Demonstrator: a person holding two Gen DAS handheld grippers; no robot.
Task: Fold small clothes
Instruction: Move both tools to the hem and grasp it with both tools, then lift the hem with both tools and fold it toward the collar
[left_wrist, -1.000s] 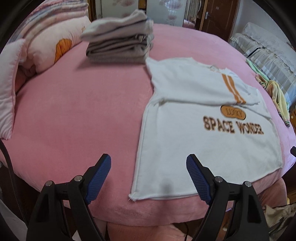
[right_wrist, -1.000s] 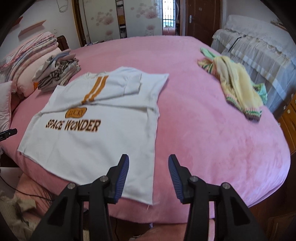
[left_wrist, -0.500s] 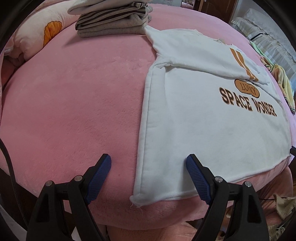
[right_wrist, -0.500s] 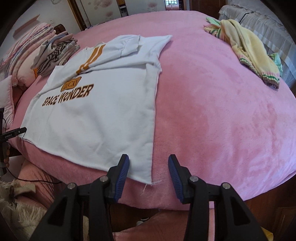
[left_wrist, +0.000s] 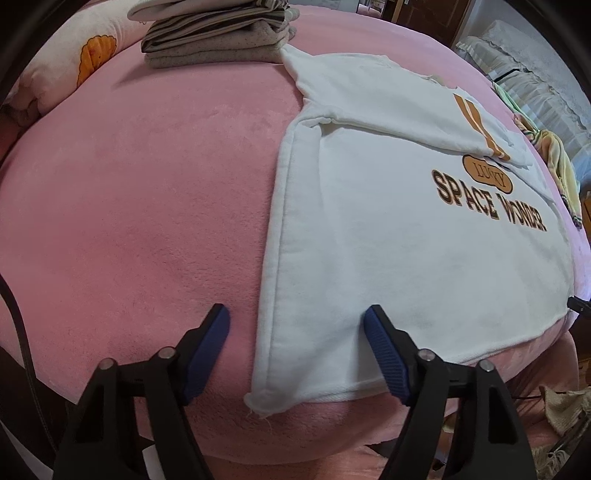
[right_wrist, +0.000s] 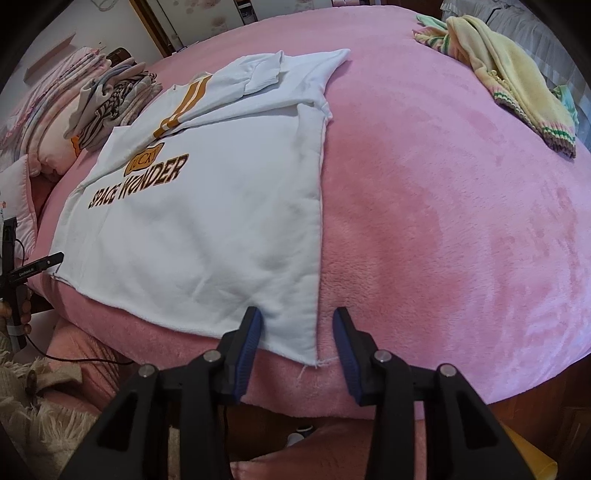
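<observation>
The T-shirt (left_wrist: 399, 258) was white with brown "SPACE WONDER" lettering and two orange stripes. The bed (left_wrist: 129, 221) was pink. The sweater (right_wrist: 513, 85) was pale yellow with green-and-pink striped cuffs. The folded pile (left_wrist: 218, 40) was grey and striped. The fingers (right_wrist: 249, 350) wore blue pads.

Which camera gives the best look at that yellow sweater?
The right wrist view: the yellow sweater lies in full sight on the pink bed. The left wrist view catches only a squeezed sliver at its right edge.

Pink bed (right_wrist: 443, 206): white sweatshirt (right_wrist: 207, 221) flat, folded clothes stack (left_wrist: 218, 40), yellow garment (right_wrist: 513, 81), pillows (left_wrist: 74, 70)
</observation>
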